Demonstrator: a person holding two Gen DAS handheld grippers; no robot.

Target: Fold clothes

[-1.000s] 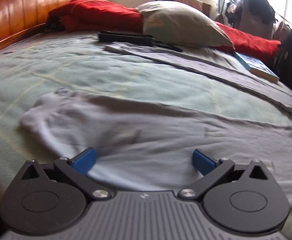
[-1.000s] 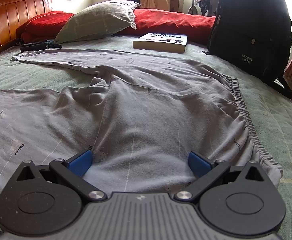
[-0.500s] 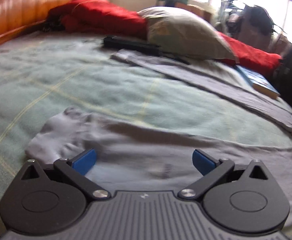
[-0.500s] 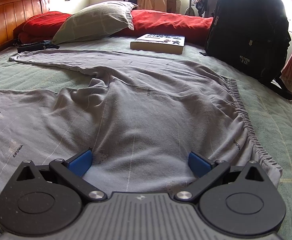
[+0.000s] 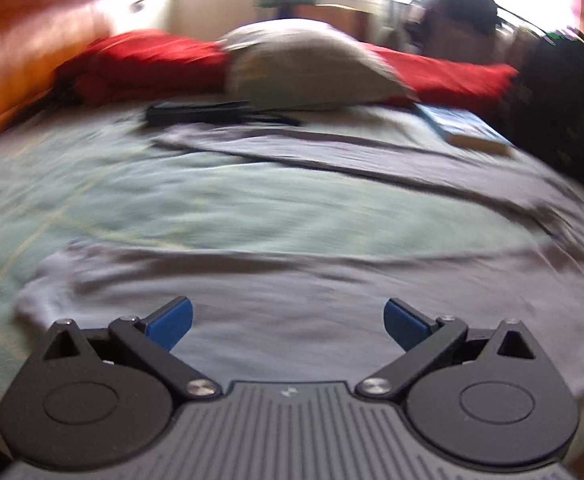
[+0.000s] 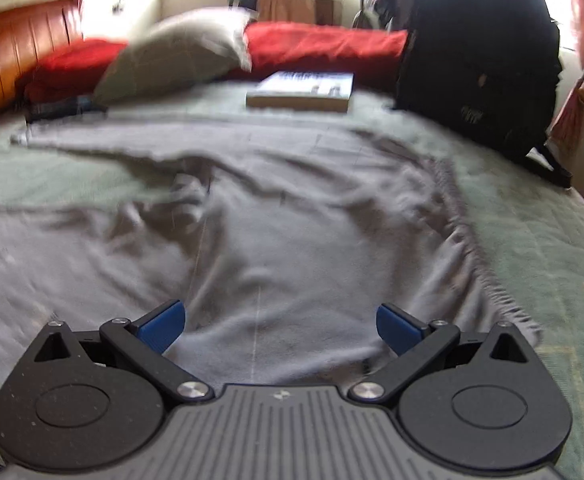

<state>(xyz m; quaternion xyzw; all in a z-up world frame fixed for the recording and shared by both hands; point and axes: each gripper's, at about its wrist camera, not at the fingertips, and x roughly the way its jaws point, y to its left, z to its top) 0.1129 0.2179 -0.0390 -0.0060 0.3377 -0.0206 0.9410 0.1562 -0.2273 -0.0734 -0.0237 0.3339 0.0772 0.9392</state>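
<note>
Left gripper (image 5: 288,320): bottom centre of its frame, jaws spread wide and holding nothing, low over one trouser leg, probably lined up for a pinch.
Right gripper (image 6: 278,326): bottom centre, jaws likewise apart and empty, over the seat end near the elastic waistband (image 6: 465,236).
Grey trousers (image 6: 276,236): spread flat and unfolded across the green bedspread (image 5: 196,204), legs splayed toward the left of the frame (both views are motion-blurred).
Far leg (image 5: 331,152): runs across mid-frame toward the pillow (image 5: 303,68).
Background: book (image 6: 301,90) upper centre, black backpack (image 6: 479,48) upper right, red bedding (image 6: 323,46) behind.
</note>
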